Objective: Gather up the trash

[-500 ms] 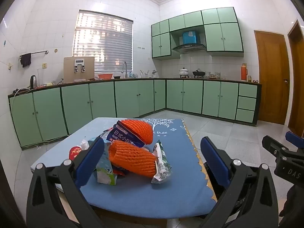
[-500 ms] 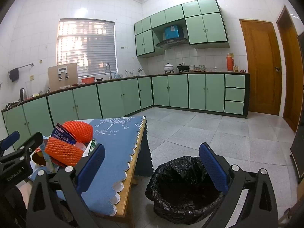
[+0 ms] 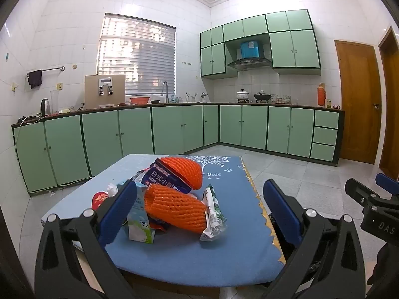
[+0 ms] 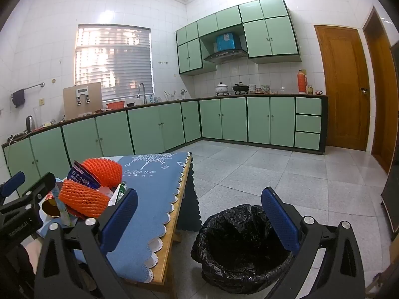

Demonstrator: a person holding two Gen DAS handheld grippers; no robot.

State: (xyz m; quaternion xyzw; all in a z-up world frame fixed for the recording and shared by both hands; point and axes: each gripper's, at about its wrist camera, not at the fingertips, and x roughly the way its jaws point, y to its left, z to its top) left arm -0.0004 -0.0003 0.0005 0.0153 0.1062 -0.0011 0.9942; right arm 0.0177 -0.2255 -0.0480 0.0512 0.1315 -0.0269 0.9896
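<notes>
Both grippers wide open, nothing held — trash pile (image 3: 172,199) untouched on the table (image 3: 199,261).
My left gripper (image 3: 199,211) faces the pile; my right gripper (image 4: 199,214) hovers beside the table, over the bin (image 4: 239,249) — ready for drops.

Wooden table (image 4: 172,231) under blue cloth (image 3: 234,226), trash pile (image 3: 172,199) atop; black-lined bin (image 4: 239,246) on floor (image 4: 274,174).
</notes>
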